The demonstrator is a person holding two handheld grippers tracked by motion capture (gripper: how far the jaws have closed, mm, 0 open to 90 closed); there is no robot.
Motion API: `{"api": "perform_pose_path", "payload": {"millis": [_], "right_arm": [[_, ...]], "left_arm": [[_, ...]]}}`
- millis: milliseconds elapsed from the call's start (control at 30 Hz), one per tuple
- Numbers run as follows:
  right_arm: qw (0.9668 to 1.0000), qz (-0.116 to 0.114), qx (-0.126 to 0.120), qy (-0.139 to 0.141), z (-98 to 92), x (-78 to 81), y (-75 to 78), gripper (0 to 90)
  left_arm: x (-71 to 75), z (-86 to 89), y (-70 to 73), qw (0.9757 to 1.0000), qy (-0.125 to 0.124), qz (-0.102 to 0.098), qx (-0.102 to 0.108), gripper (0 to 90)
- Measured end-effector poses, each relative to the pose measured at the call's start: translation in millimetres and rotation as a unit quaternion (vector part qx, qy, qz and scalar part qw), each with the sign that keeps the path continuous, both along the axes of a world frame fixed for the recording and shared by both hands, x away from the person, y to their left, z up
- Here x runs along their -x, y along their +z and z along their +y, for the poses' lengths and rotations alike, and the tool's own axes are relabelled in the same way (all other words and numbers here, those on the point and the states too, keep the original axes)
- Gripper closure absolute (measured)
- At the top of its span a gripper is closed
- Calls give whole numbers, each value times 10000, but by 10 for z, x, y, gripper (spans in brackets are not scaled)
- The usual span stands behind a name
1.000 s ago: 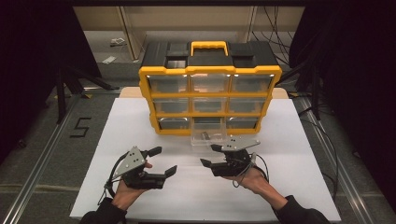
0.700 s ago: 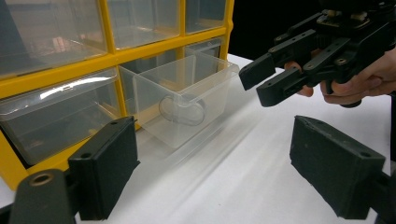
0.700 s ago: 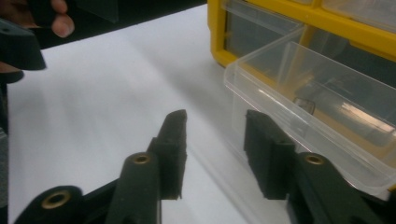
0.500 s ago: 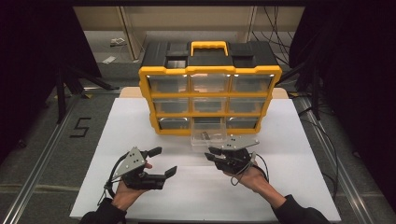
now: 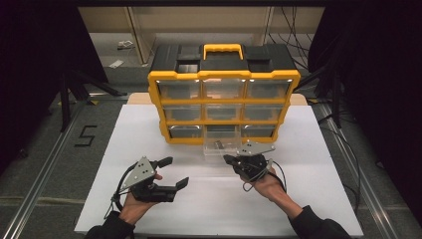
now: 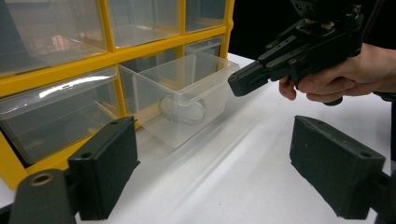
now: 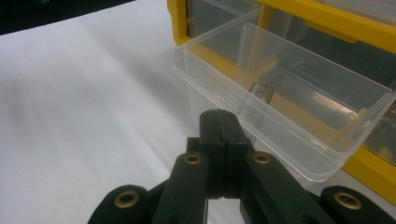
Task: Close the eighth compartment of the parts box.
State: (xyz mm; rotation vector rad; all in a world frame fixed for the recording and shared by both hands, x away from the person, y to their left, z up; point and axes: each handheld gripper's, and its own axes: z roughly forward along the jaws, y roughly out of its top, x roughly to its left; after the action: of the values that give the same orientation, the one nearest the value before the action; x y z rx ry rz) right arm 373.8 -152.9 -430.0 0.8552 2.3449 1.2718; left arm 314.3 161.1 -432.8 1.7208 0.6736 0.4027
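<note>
On white desk (image 5: 149,129), yellow drawer cabinet (image 5: 224,79) at rear; clear drawer (image 6: 187,95) pulled half out of bottom middle slot, small dark part inside. Right claw (image 7: 218,121) just beside drawer front, jaws just clenched, nothing between, nearer drawer than second ago. Left claw (image 5: 171,172) released, apart, unmoved.

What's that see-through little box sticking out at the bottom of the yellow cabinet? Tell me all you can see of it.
It is a clear plastic drawer, pulled part of the way out of the bottom middle slot of the yellow organizer. It is rectangular, thin-walled and open on top, with an oval finger recess moulded into its front. It sits level over the white tabletop, its back end inside the slot. It looks empty. The shut right gripper hovers by its front corner; whether they touch I cannot tell.
</note>
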Motion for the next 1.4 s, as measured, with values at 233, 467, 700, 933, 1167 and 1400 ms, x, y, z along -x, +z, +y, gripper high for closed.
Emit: {"api": "perform_pose_path", "payload": {"millis": [233, 467, 700, 933, 1167, 1400], "right_arm": [[10000, -25, 74, -26, 11, -29, -15, 900], [9999, -16, 149, -47, 25, -54, -38, 900], [9998, -9, 183, -86, 33, -72, -51, 900], [9997, -72, 224, -67, 50, -73, -48, 900], [9996, -101, 253, -99, 68, -76, -45, 900], [9995, -153, 255, -138, 85, -95, -39, 900]], "left_arm": [[-1, 0, 0, 10000, 3, 0, -3, 151], [0, 1, 1, 10000, 5, -4, -5, 150], [0, 0, 0, 10000, 4, -4, -8, 150], [-1, -1, 0, 10000, 0, -2, -19, 150], [-1, -2, 0, 10000, -3, -2, -27, 150], [-2, -1, 0, 10000, -1, -4, -21, 150]]}}
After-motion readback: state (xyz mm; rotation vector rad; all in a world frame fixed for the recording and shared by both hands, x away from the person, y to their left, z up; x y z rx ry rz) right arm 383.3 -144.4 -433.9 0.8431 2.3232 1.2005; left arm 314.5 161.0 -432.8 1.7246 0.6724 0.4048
